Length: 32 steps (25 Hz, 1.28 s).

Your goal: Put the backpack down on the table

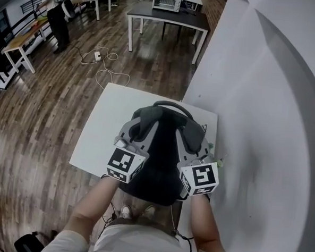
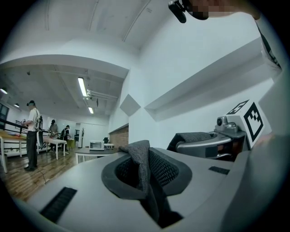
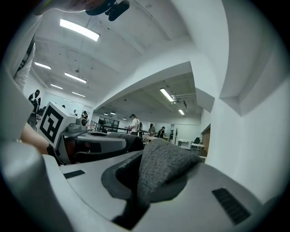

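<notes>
The black fabric backpack (image 1: 163, 160) hangs over the near part of the white rectangular bench (image 1: 101, 130), its lower end past the bench's near edge. Whether it touches the top we cannot tell. Our left claw (image 1: 140, 130) is clamped on the left grey woven strap (image 2: 144, 165), our right claw (image 1: 191, 140) on the right grey woven strap (image 3: 165, 174) — both just beside the white wall (image 1: 263, 129).

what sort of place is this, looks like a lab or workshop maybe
Probably an open lab or workshop room: a wood-plank floor, several work tables with a boxy appliance on one, strip lights overhead, and people standing among them.
</notes>
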Motion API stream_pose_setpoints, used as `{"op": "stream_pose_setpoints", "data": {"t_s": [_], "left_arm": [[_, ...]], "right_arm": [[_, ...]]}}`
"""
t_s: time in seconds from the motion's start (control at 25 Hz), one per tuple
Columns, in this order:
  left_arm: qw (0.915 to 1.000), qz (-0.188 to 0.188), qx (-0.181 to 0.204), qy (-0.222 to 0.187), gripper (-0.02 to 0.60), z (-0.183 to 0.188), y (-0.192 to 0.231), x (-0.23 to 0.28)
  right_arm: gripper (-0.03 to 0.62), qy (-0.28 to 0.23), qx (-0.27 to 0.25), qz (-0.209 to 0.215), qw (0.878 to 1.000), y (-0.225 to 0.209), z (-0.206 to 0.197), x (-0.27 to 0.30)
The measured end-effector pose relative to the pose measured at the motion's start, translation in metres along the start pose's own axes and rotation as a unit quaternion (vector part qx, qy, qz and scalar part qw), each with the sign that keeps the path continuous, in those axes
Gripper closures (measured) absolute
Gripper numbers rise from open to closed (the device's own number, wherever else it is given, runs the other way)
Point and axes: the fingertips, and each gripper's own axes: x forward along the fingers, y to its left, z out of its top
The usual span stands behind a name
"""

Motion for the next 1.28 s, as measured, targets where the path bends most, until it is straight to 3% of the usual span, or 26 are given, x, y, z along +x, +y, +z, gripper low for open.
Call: {"op": "stream_pose_setpoints", "data": {"t_s": [0.28,0.48,0.92,1.12,1.28], "left_arm": [[0.9983,0.006,-0.012,0.057,0.526,-0.044,0.013,0.026],[0.9946,0.010,-0.023,0.100,0.514,-0.076,0.020,0.038],[0.9792,0.025,-0.048,0.195,0.473,-0.138,0.031,0.052],[0.9684,0.022,-0.045,0.244,0.454,-0.163,0.033,0.059],[0.9658,0.025,-0.029,0.256,0.441,-0.172,0.034,0.063]], "right_arm": [[0.546,0.074,-0.010,-0.002,0.997,-0.017,-0.051,0.028],[0.546,0.119,0.012,0.005,0.993,-0.024,-0.086,0.040],[0.545,0.216,0.029,0.010,0.976,-0.037,-0.156,0.061],[0.460,0.253,0.048,0.024,0.966,-0.043,-0.182,0.060],[0.390,0.263,0.055,0.020,0.963,-0.049,-0.194,0.058]]}}
